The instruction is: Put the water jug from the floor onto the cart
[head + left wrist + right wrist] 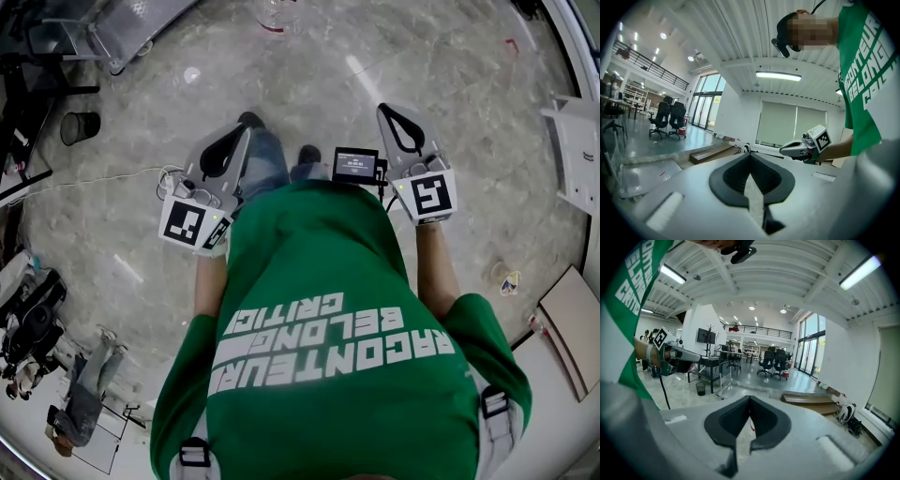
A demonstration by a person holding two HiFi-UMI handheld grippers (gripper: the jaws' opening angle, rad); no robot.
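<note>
The water jug point(274, 16), clear with a red part, stands on the marble floor at the top edge of the head view. In the right gripper view a sliver of it point(751, 426) shows behind the jaws. The cart, a flat grey platform point(131, 28), lies at the top left, and also shows as a platform point(642, 176) and as a platform point(740, 391) in the two gripper views. My left gripper point(246, 136) and right gripper point(384, 111) are held out in front of the person's green shirt, well short of the jug. Both are shut and empty, the left gripper point(750, 157) and right gripper point(750, 399) alike.
A black bin point(80, 127) and a white cable point(103, 178) are on the floor at the left, next to desks. Low wooden steps point(811, 401) and office chairs point(771, 364) stand farther off. White furniture point(577, 141) lines the right side.
</note>
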